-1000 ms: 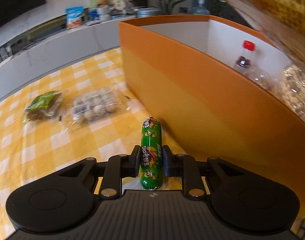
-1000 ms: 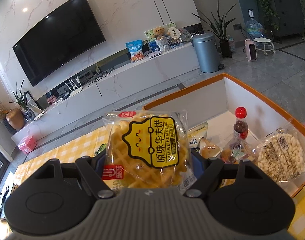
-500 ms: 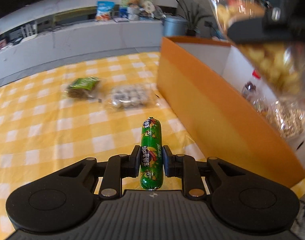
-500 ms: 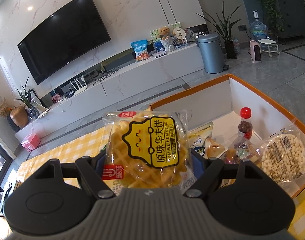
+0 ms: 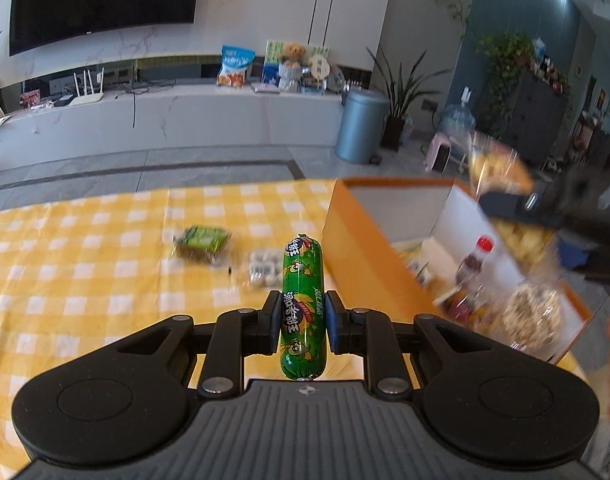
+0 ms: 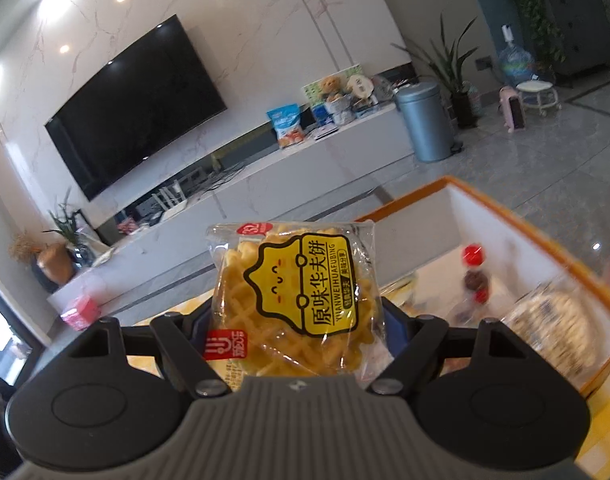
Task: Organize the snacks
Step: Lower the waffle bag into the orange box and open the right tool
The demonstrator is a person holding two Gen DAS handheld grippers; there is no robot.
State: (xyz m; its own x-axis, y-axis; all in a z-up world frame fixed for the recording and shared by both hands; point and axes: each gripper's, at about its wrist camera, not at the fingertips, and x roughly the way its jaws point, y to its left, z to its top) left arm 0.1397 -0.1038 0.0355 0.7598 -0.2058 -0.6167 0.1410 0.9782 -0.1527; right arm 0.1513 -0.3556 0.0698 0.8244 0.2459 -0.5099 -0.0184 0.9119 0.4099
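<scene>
Green sausage [image 5: 302, 304] clamped between left jaws; waffle pack [image 6: 297, 300] between right.

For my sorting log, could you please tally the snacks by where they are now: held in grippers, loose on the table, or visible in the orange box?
Held: 2, the sausage and the waffle pack.
On the table: 2, the green pack and the clear pack.
In the box, clearly visible: 2, the bottle and the puffed pack.
Total: 6.

Orange box [image 5: 369, 264] open-topped; red-capped bottle [image 5: 475, 260] stands inside.

Matte black gripper [image 5: 299, 326], silver screws
</scene>
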